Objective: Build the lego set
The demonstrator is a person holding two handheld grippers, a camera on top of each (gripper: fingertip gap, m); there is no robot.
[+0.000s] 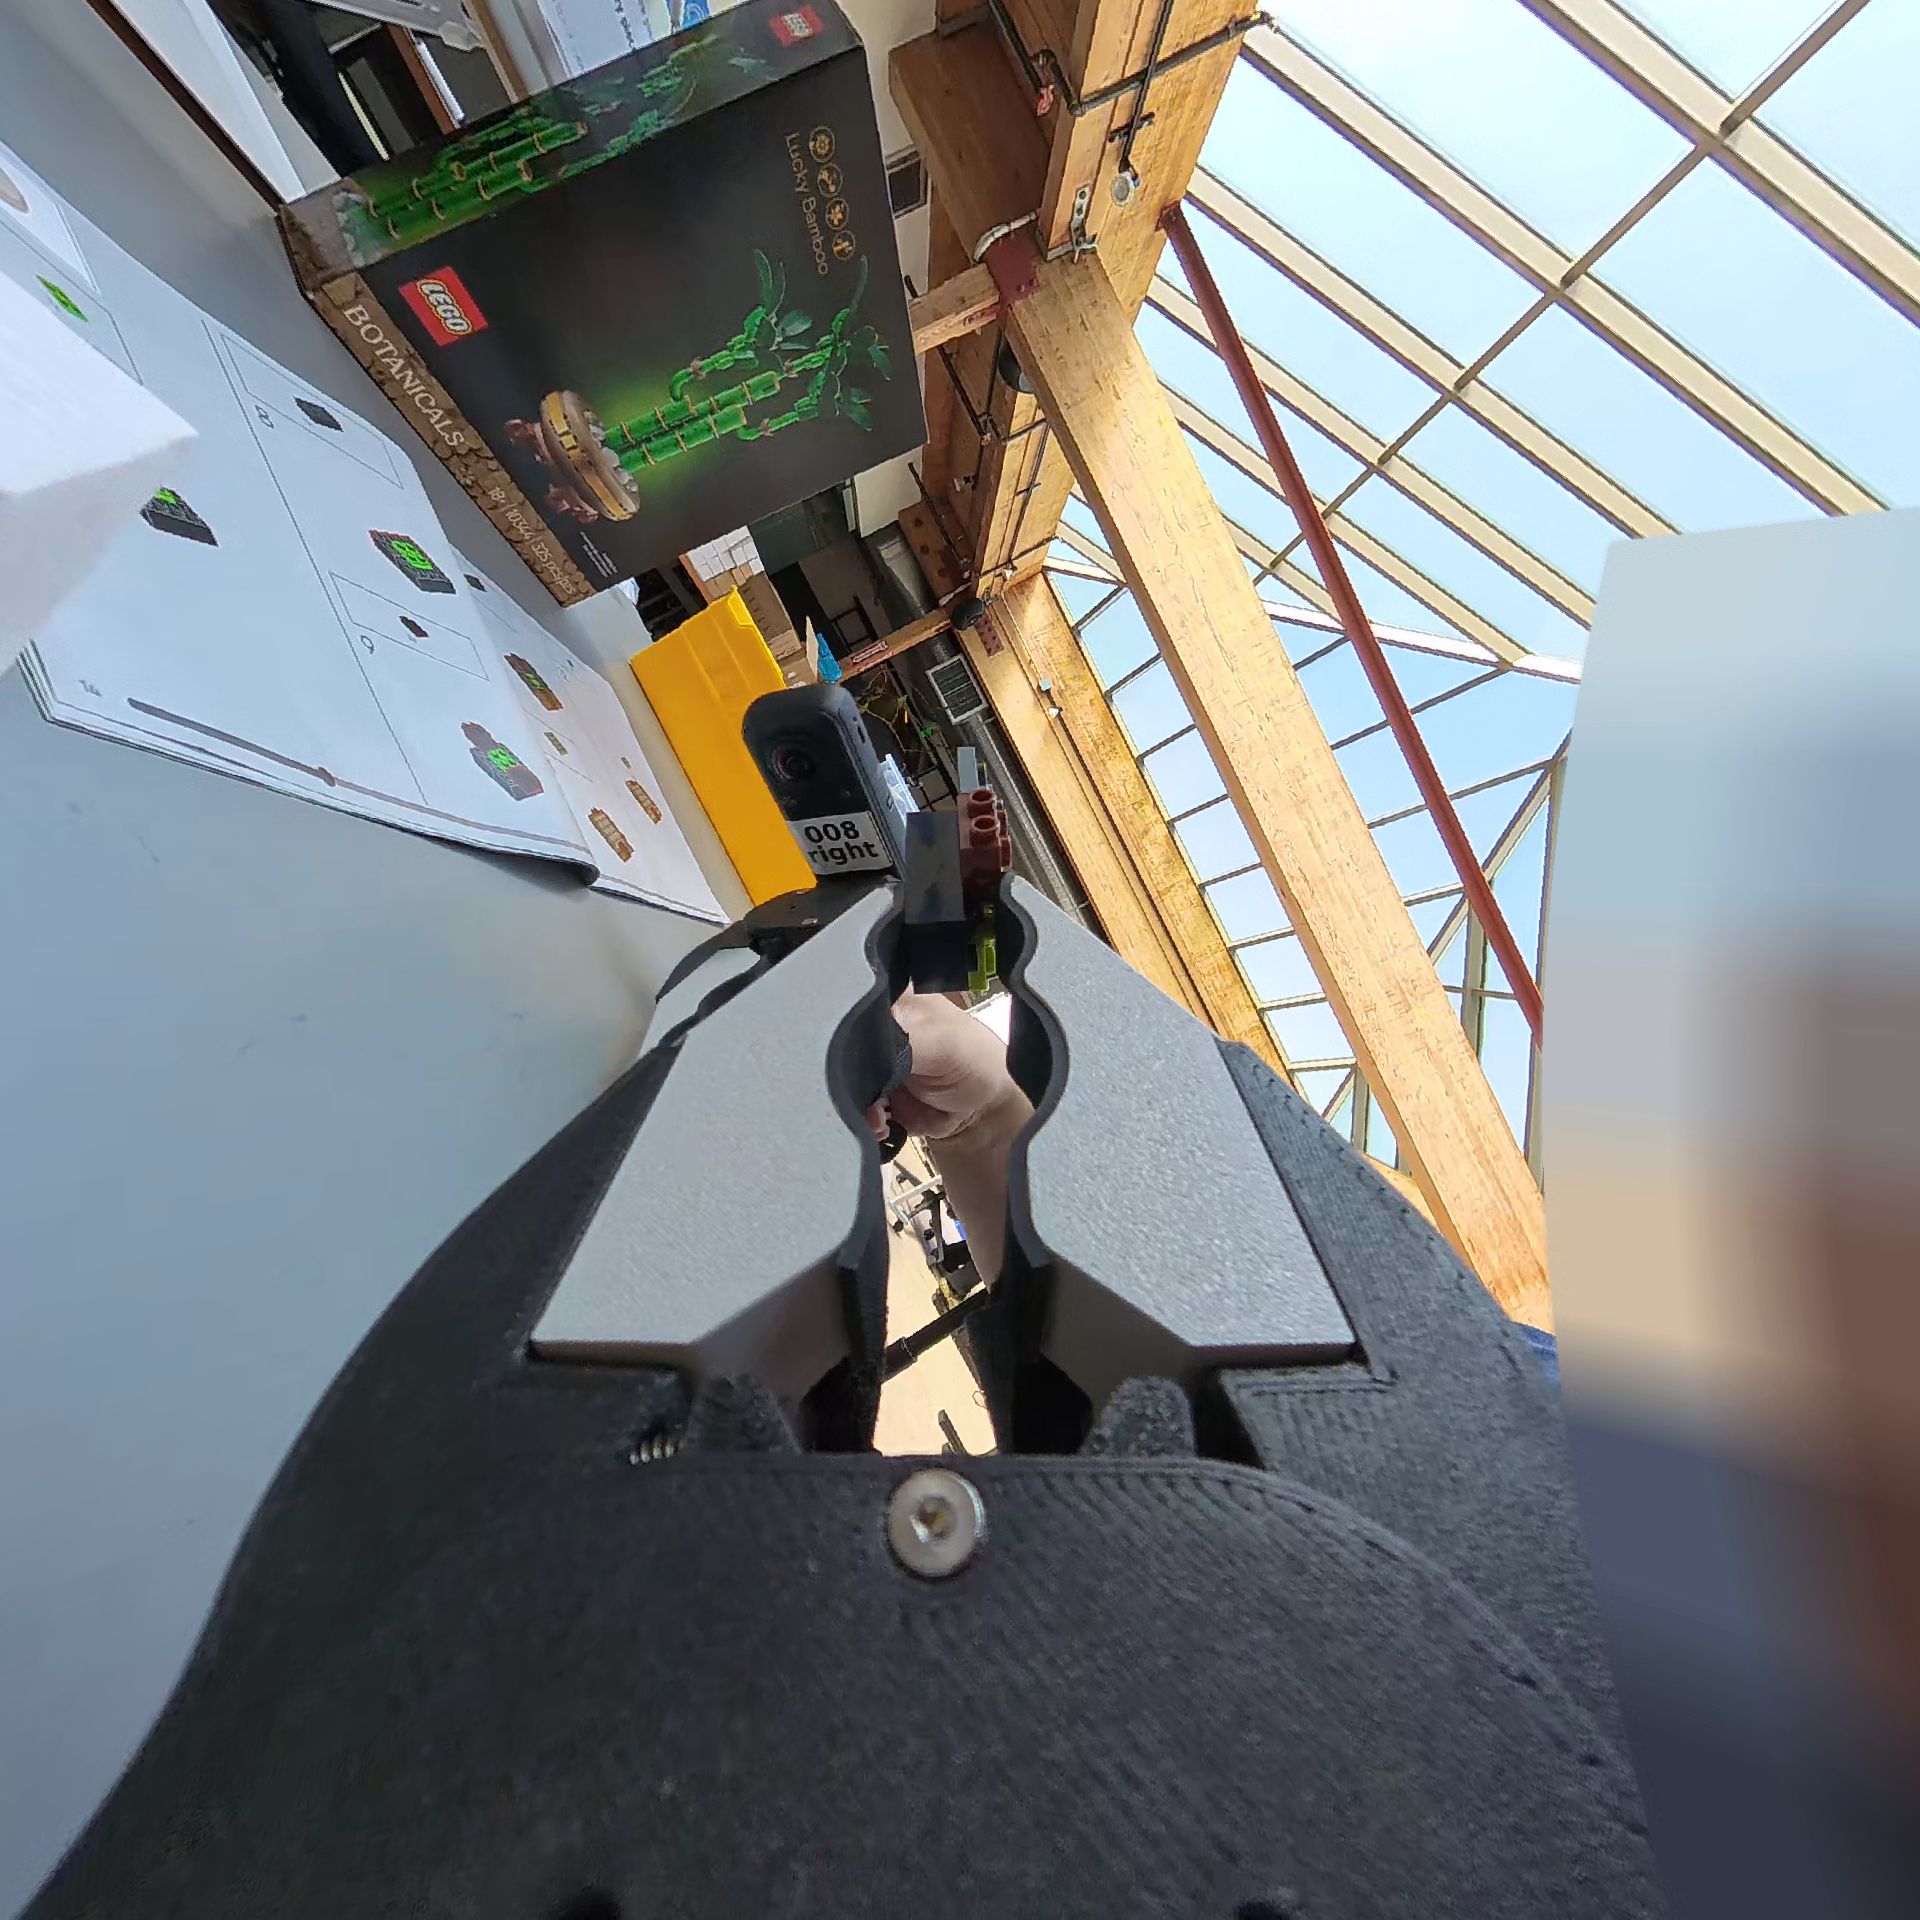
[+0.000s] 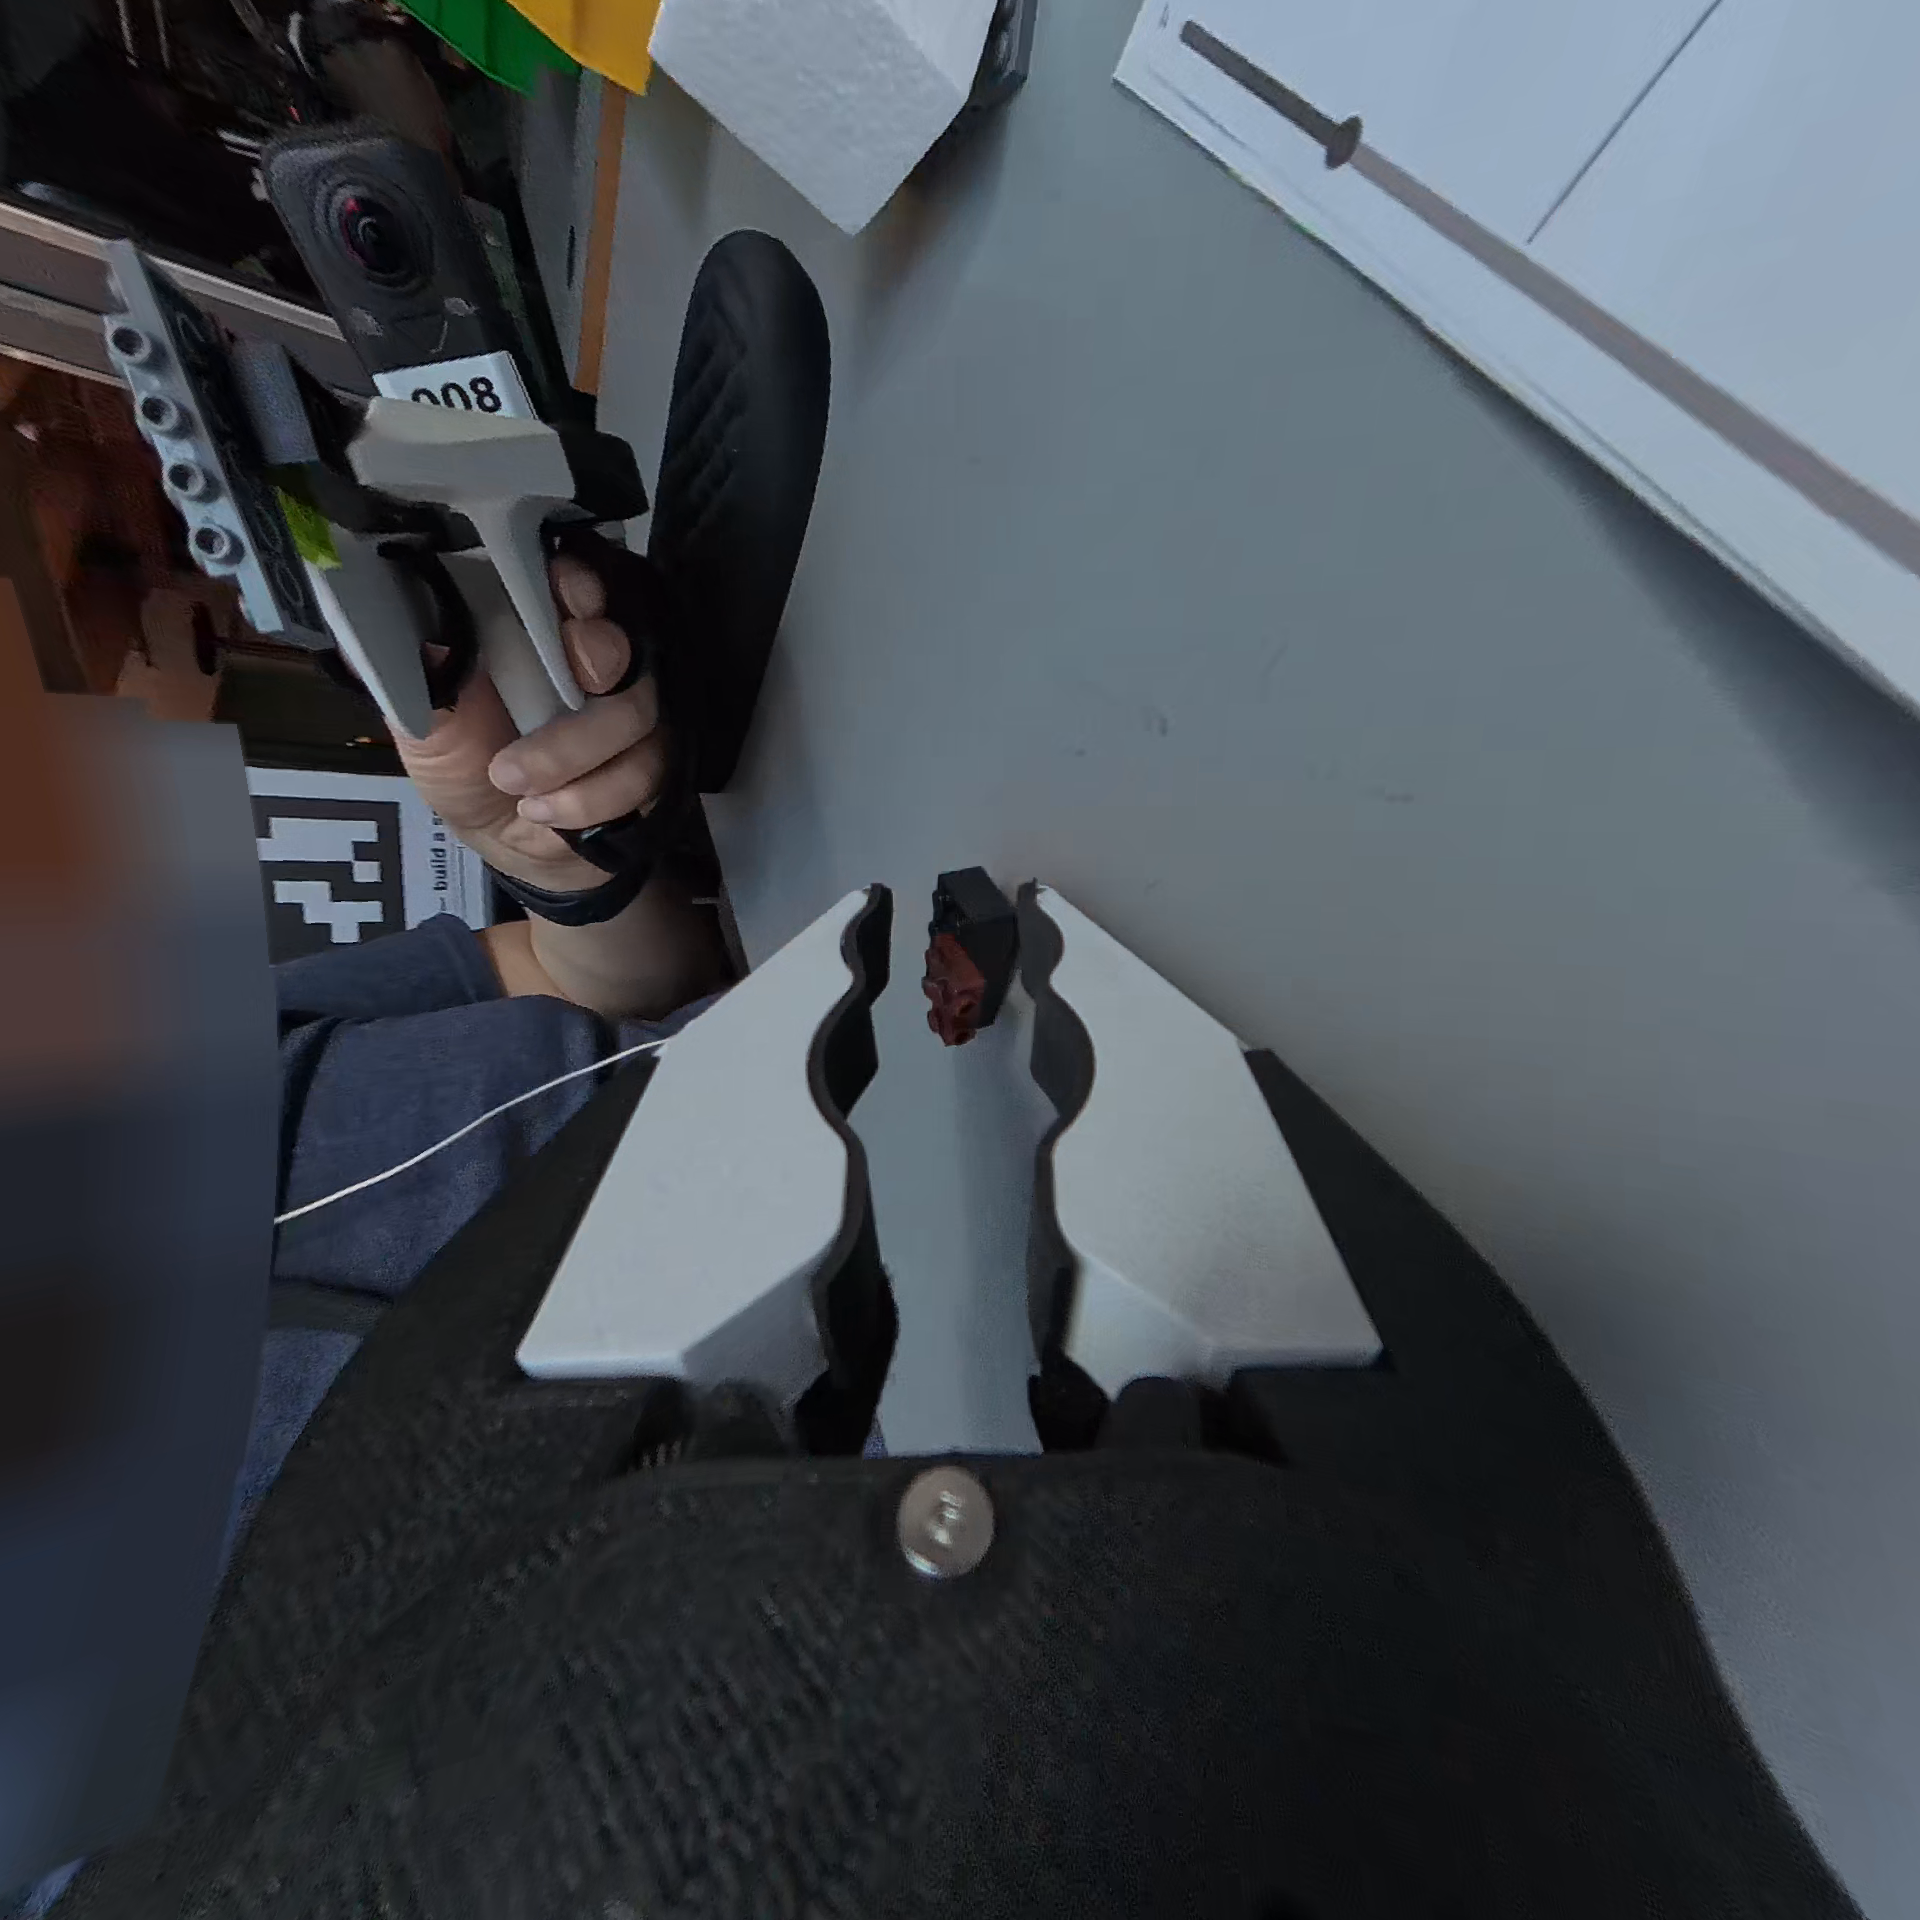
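Observation:
In the left wrist view my left gripper (image 1: 951, 914) is shut on a small lego assembly (image 1: 940, 894): a dark grey plate with a reddish-brown brick and a lime piece. It holds it up in the air. The same gripper shows in the right wrist view (image 2: 343, 540), hand-held, with a light grey holed beam (image 2: 177, 447) on the assembly. My right gripper (image 2: 956, 904) is open, low over the grey table (image 2: 1299, 675). A small black and reddish-brown lego piece (image 2: 966, 966) sits between its fingertips, against the right finger, with a gap to the left finger.
The lego set box (image 1: 644, 301) stands on the table beside the open instruction booklet (image 1: 312, 582), which also shows in the right wrist view (image 2: 1558, 208). A white foam block (image 2: 831, 94), a yellow bin (image 1: 717, 727) and a black ribbed oval object (image 2: 738, 499) are nearby. My hands' fingertips stand some 12 cm from each other. My left gripper's tips are some 12 cm from the white foam block (image 2: 831, 94).

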